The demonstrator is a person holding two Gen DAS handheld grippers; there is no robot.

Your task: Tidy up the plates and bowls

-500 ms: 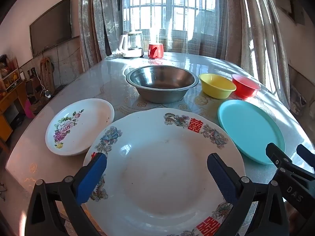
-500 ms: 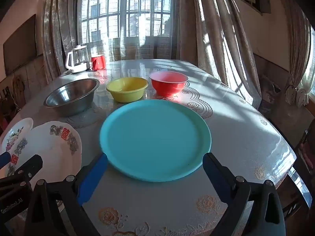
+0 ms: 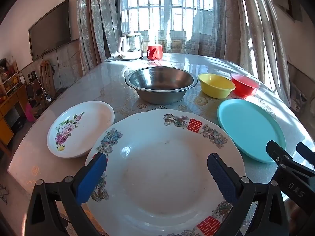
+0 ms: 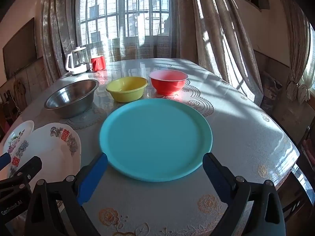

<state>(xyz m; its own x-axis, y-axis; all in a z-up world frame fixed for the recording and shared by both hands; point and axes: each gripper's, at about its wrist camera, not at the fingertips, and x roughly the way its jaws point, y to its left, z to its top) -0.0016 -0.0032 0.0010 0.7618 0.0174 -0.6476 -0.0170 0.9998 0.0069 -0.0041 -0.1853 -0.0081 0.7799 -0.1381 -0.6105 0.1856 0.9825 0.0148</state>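
My left gripper [image 3: 157, 167] is open above a large white plate with red characters [image 3: 167, 169], touching nothing. A smaller white plate with flowers [image 3: 80, 127] lies to its left. My right gripper [image 4: 155, 167] is open over the near rim of a turquoise plate [image 4: 155, 137], with nothing between the fingers. Behind the plates stand a steel bowl [image 3: 161, 84], a yellow bowl [image 4: 127, 91] and a red bowl [image 4: 168, 84] in a row. The right gripper [image 3: 291, 157] shows at the right edge of the left wrist view.
A white kettle [image 3: 131, 46] and a red mug [image 3: 155, 51] stand at the table's far end by the curtained window. The table [image 4: 246, 133] has a patterned glossy cover and drops off at the right. Shelves and a wall screen are on the left.
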